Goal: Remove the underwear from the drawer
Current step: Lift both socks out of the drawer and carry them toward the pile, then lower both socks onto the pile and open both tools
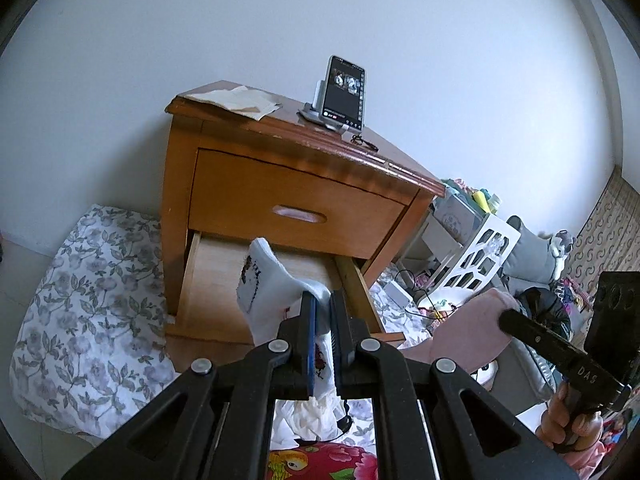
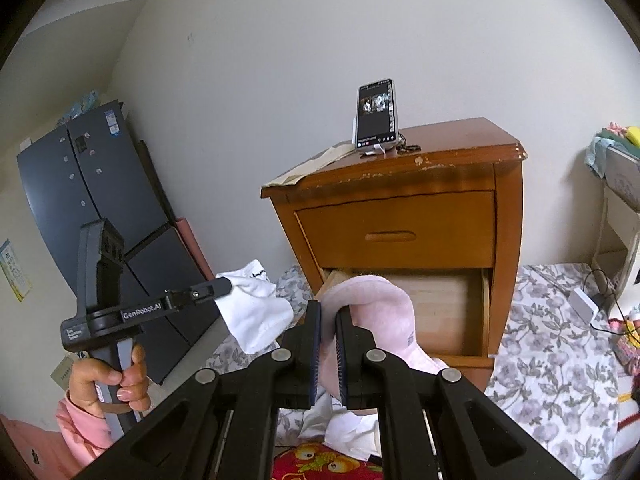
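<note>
A wooden nightstand (image 1: 296,196) stands against the wall with its lower drawer (image 1: 216,276) pulled open. My left gripper (image 1: 323,300) is shut on a white garment (image 1: 266,284) with black print, held up in front of the drawer. My right gripper (image 2: 329,308) is shut on a fluffy pink garment (image 2: 380,296), held in front of the same drawer (image 2: 440,308). The right wrist view shows the left gripper (image 2: 224,286) off to the left with the white garment (image 2: 256,316) hanging from it. In the left wrist view the pink garment (image 1: 472,332) is at the right.
A phone on a stand (image 1: 344,94) and a folded paper (image 1: 236,100) sit on the nightstand top. Floral bedding (image 1: 88,300) lies around its base. A white rack (image 1: 476,256) stands to the right, a dark fridge (image 2: 100,200) to the left. White cloth (image 1: 308,416) lies below the grippers.
</note>
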`<action>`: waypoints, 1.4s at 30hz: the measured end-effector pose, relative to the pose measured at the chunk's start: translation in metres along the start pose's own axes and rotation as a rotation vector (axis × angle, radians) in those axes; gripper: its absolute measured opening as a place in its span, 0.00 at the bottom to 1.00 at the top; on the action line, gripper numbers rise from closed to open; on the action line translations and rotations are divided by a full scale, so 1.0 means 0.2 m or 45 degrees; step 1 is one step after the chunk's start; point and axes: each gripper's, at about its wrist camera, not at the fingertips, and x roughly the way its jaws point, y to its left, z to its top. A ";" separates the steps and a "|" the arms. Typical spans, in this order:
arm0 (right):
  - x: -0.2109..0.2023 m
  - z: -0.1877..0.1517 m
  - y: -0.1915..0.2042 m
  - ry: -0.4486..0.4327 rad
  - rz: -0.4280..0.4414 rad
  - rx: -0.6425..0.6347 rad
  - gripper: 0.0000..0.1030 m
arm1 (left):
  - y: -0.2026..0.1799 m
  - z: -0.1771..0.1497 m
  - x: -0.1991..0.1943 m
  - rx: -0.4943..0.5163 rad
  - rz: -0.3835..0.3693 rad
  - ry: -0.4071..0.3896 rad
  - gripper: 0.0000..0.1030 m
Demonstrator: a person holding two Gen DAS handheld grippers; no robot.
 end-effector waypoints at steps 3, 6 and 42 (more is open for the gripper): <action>0.04 -0.04 -0.02 0.042 -0.019 0.021 0.07 | 0.02 -0.03 0.03 -0.011 0.005 0.034 0.06; 0.09 -0.10 -0.04 0.099 -0.032 0.046 0.07 | 0.03 -0.07 0.09 -0.021 0.010 0.080 0.06; 0.76 -0.54 -0.39 0.622 -0.203 0.250 0.08 | 0.24 -0.56 0.86 -0.157 0.102 0.686 0.06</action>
